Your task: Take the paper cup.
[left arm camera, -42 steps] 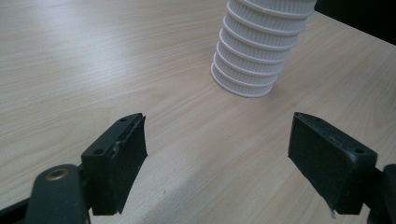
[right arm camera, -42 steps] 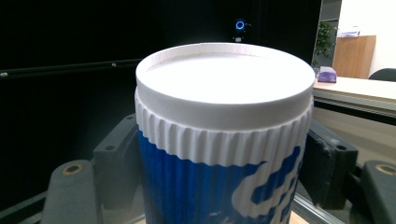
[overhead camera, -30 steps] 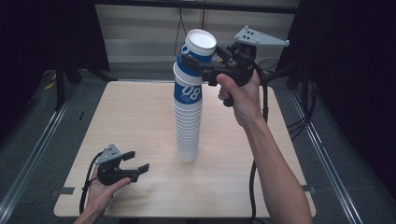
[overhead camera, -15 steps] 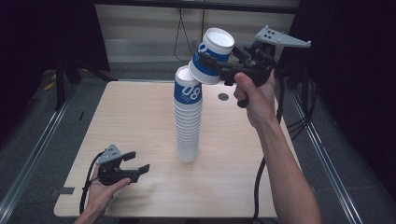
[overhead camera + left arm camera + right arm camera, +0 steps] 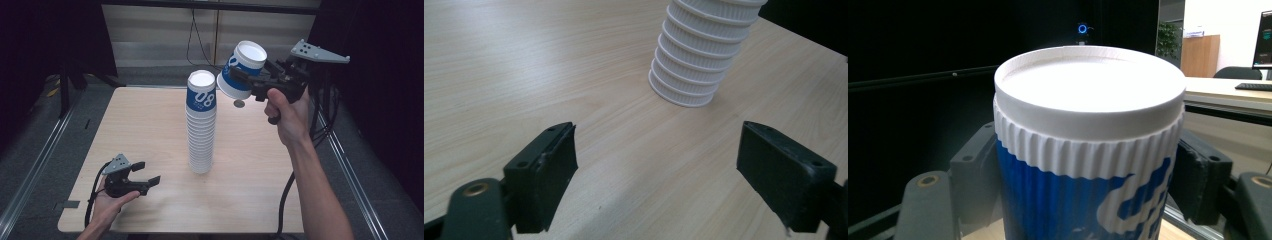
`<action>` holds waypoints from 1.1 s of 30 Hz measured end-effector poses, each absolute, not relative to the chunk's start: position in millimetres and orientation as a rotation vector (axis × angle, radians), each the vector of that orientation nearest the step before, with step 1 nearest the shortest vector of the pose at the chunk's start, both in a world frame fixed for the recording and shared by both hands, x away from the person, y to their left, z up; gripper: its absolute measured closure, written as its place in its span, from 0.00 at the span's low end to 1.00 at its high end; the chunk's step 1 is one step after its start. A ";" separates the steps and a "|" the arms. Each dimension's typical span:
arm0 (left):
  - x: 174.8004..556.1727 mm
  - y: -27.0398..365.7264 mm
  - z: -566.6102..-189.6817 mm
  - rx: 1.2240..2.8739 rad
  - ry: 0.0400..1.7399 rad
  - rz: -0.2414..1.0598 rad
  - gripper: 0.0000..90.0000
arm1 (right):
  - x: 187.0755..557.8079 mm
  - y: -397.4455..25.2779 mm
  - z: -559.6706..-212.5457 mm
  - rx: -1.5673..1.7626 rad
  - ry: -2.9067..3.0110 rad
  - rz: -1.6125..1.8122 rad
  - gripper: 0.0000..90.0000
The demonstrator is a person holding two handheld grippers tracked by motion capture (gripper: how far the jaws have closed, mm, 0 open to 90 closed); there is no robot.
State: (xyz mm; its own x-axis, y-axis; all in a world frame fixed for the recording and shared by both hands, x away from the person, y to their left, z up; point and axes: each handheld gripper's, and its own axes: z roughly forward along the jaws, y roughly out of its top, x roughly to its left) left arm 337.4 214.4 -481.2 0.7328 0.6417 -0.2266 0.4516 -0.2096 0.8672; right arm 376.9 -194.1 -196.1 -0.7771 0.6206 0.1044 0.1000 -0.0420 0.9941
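A tall stack of upside-down white and blue paper cups (image 5: 201, 125) stands mid-table; its ribbed lower cups (image 5: 696, 55) show in the left gripper view. My right gripper (image 5: 239, 79) is up in the air to the right of the stack's top, shut on a single blue and white cup (image 5: 242, 70), tilted, bottom uppermost. In the right gripper view that cup (image 5: 1088, 145) sits between both jaws. My left gripper (image 5: 147, 174) rests low at the table's front left, open and holding nothing, its jaws pointing toward the stack's base.
The wooden table (image 5: 150, 120) has rounded corners and metal rails along both sides. A small round mark (image 5: 239, 104) lies on the table behind the stack. Black cables (image 5: 287, 200) trail from both grippers. Dark curtains surround the area.
The right gripper has lifted the top cup off the stack and carried it right and slightly upward, tilting it. The left gripper has stayed put.
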 end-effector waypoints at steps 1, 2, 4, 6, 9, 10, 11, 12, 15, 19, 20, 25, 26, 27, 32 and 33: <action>337.3 214.1 -481.1 1.849 0.845 0.215 0.18 | 375.9 -196.3 -198.3 0.759 1.861 1.874 0.29; 337.2 213.7 -480.6 1.848 0.838 0.220 0.18 | 374.4 -198.9 -202.2 0.768 1.866 1.866 0.29; 337.1 213.0 -479.6 1.834 0.833 0.214 0.18 | 373.5 -200.2 -204.7 0.770 1.867 1.866 0.29; 336.2 212.4 -478.4 1.814 0.834 0.201 0.18 | 371.7 -202.8 -209.3 0.768 1.879 1.851 0.29; 335.4 212.6 -477.0 1.807 0.826 0.205 0.18 | 367.4 -207.7 -218.6 0.766 1.902 1.833 0.29; 335.3 212.7 -476.9 1.800 0.828 0.200 0.19 | 366.7 -208.9 -221.7 0.768 1.908 1.834 0.29; 335.7 213.4 -476.7 1.800 0.828 0.197 0.19 | 366.2 -209.9 -225.2 0.768 1.915 1.831 0.29; 335.9 213.8 -476.7 1.799 0.830 0.196 0.19 | 366.2 -209.9 -225.2 0.768 1.915 1.831 0.29; 335.7 214.3 -476.2 1.802 0.827 0.195 0.20 | 365.6 -211.3 -238.0 0.784 1.938 1.820 0.29; 334.8 212.6 -476.1 1.818 0.816 0.193 0.23 | 365.7 -212.2 -256.0 0.800 1.977 1.805 0.29; 334.4 211.9 -476.2 1.819 0.811 0.189 0.23 | 365.3 -212.8 -259.8 0.805 1.983 1.800 0.29; 334.0 211.8 -475.7 1.815 0.811 0.188 0.23 | 361.2 -214.4 -277.4 0.821 1.998 1.811 0.29; 333.9 211.9 -475.5 1.810 0.813 0.189 0.23 | 360.6 -214.3 -280.7 0.825 2.003 1.810 0.29; 333.7 212.0 -475.1 1.805 0.815 0.190 0.23 | 359.8 -214.4 -283.7 0.829 2.004 1.811 0.29; 333.7 205.9 -468.7 1.793 0.790 0.197 0.24 | 358.8 -215.6 -299.6 0.851 2.015 1.830 0.29; 334.2 204.1 -467.7 1.792 0.782 0.201 0.24 | 358.5 -215.8 -303.4 0.859 2.015 1.833 0.29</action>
